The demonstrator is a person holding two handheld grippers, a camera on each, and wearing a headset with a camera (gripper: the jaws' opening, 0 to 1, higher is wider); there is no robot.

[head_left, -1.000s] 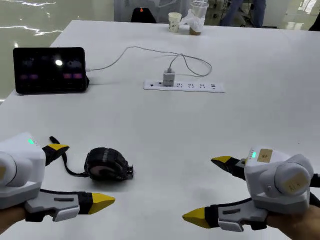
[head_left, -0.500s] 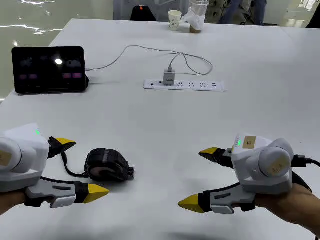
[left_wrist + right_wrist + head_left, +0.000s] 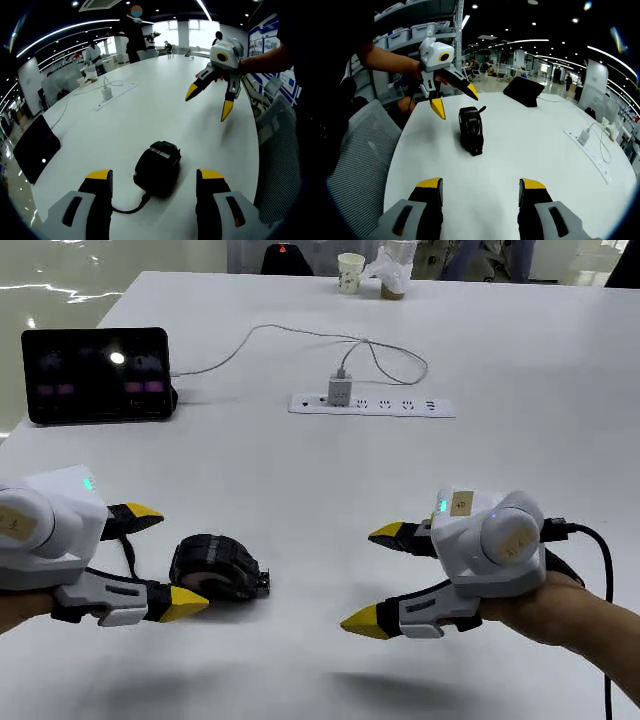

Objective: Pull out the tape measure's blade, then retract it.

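Over the last second both tongs have closed in on the tape measure (image 3: 215,568), which has stayed put on the white counter (image 3: 330,470), at about 8 o'clock in the head view. The left tongs (image 3: 170,556) have slid forward, and their yellow tips now flank the black case: one jaw at its 10 o'clock, the other at its 7 o'clock. They are spread wide and not yet pressing on it. In the left gripper view the case sits squarely between the two jaws, with its black wrist strap (image 3: 127,209) trailing back toward the camera.

The right tongs (image 3: 372,578) have moved in from the 3 o'clock side. They are also wide and hold nothing, with a stretch of bare counter between them and the case.

I take this as the set-up for the pull: the left is about to clamp the case, and the right is coming for the blade hook. The hook seems to be at the case's 3 o'clock end. No blade is out yet, so the task is barely begun.

Nothing can be read:
- The small tan stickers on the tongs' housings are too small to make out.
- The tablet (image 3: 97,375) at 10 o'clock shows a dark screen.
- The power strip (image 3: 372,405) at 12 o'clock bears no legible marking.
- The tape case shows no brand I can read.
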